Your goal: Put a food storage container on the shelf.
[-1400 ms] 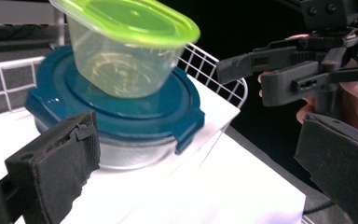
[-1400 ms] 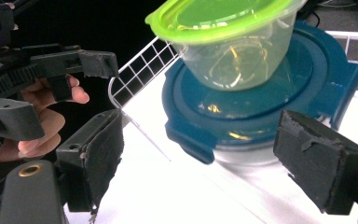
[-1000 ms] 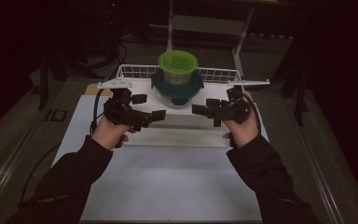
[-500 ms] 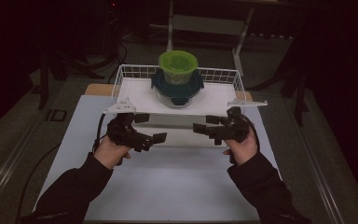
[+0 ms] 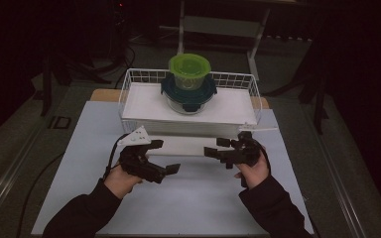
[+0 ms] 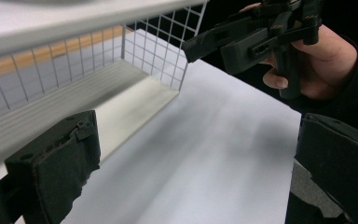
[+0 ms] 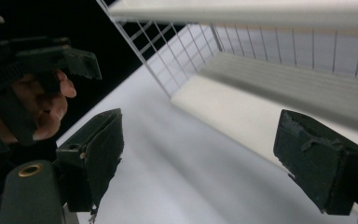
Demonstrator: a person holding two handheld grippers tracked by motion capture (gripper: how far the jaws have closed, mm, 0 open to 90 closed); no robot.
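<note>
both black blocky grippers, left gripper (image 5: 167,157) and right gripper (image 5: 217,152), gape empty beside the white wire basket (image 5: 129,88)

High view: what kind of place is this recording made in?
Likely a dim lab or workshop set up for recording, not a home: a table under a white sheet, a white wire basket holding stacked lidded containers, and metal stands on the dark floor behind.

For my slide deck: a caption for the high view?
Two open grippers, left gripper and right gripper, facing each other before a wire basket holding stacked containers.
</note>
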